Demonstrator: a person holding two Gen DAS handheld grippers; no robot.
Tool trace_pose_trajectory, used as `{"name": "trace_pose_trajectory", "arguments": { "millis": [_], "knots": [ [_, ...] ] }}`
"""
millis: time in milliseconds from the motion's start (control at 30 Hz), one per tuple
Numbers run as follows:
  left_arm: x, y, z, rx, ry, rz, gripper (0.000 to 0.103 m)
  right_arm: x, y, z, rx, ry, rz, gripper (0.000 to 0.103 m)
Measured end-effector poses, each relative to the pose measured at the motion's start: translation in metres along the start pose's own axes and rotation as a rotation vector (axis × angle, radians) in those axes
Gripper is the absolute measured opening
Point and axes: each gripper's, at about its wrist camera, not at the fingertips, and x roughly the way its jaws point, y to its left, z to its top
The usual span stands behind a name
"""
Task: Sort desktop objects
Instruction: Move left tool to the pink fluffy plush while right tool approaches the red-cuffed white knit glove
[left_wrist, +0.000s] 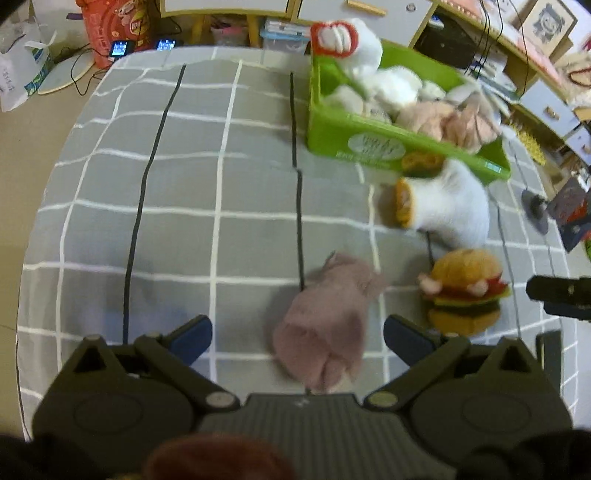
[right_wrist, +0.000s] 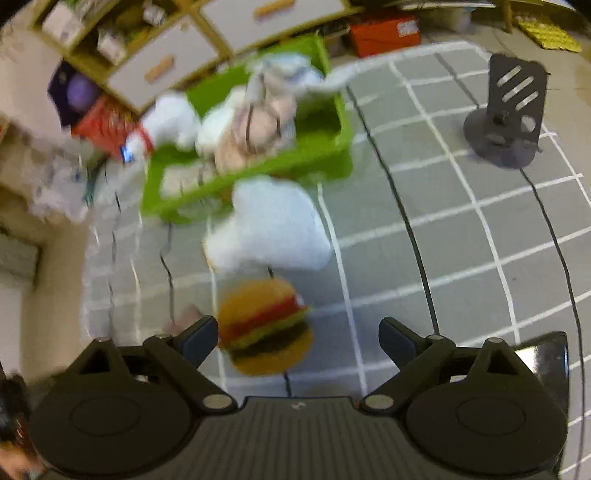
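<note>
in your left wrist view, the pink plush toy (left_wrist: 325, 332) is soft and fuzzy, a dusty pink colour, and it lies on the grey checked cloth of the table (left_wrist: 184, 184). your left hand-held gripper (left_wrist: 297, 335) has its jaws spread wide and holds nothing; the pink toy lies between the two fingers, nearer to the right one, and i cannot tell if it touches it. to the right of it stands a burger plush (left_wrist: 463, 291) with bun, red and green layers. behind that lies a white plush toy (left_wrist: 456, 205) with orange parts, just in front of the green bin (left_wrist: 332, 129). the bin is full of white and pale pink soft toys. your right hand-held gripper (left_wrist: 554, 295) shows at the right edge as a dark shape.

in your right wrist view, which is blurred, the right hand-held gripper (right_wrist: 298, 339) is also wide open and holds nothing. the burger plush (right_wrist: 264, 326) sits between its fingers, close to the left finger. the white plush toy (right_wrist: 269, 225) lies beyond it, in front of the green bin (right_wrist: 332, 155). a black stand (right_wrist: 509, 122) is on the table (right_wrist: 461, 240) far right, well apart from the toys.
</note>
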Motion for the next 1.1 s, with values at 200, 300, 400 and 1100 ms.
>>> {"name": "trace_pose_trajectory", "arguments": {
  "millis": [200,300,400,1100],
  "knots": [
    [0.010,0.007,-0.014,-0.002,0.040,0.001,0.102,0.015,-0.005,-0.030,-0.118,0.071,-0.052,0.095],
    [0.012,0.009,-0.018,-0.013,0.047,-0.014,0.102,0.017,-0.013,-0.045,-0.146,0.103,-0.066,0.094],
    [0.014,0.010,-0.019,-0.025,0.051,-0.026,0.102,0.017,-0.021,-0.057,-0.172,0.123,-0.085,0.094],
    [0.033,0.003,-0.023,-0.130,0.084,-0.107,0.097,0.029,-0.043,-0.089,-0.212,0.203,-0.114,0.095]
  ]
}}
